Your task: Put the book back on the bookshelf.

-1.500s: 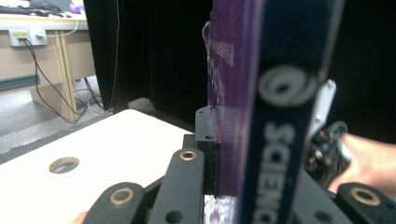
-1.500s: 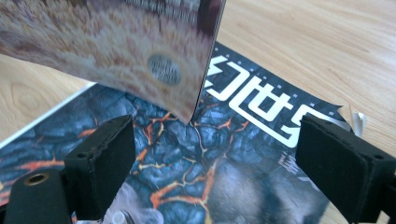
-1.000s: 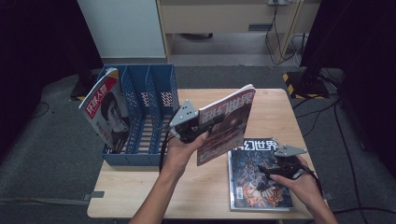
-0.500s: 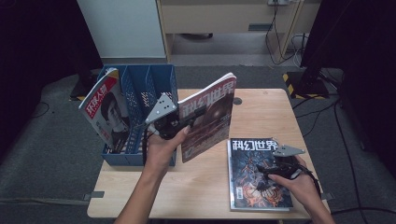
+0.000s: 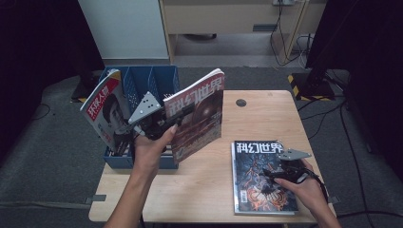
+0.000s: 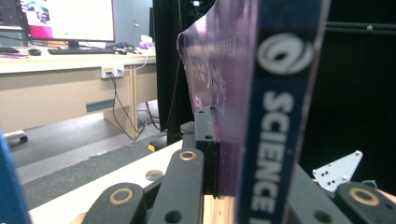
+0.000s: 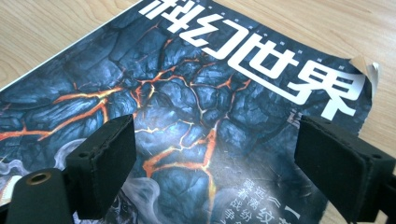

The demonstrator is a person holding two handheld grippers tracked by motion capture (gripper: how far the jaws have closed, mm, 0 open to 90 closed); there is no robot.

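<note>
Above the desk [image 5: 209, 190], my left gripper [image 5: 164, 122] clamps the magazine [image 5: 197, 118]; keep it upright over a free rack [image 5: 142, 78] slot; right gripper [image 7: 224, 163] gapes.

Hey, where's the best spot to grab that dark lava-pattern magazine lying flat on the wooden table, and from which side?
Probably its right-hand long edge near the top corner. The dark lava-pattern magazine lies flat, so only the edges offer a hold, and that corner's cover already curls up, leaving room for a pad beneath. Come in low from the right, where the open right tongs hover above the cover.
</note>
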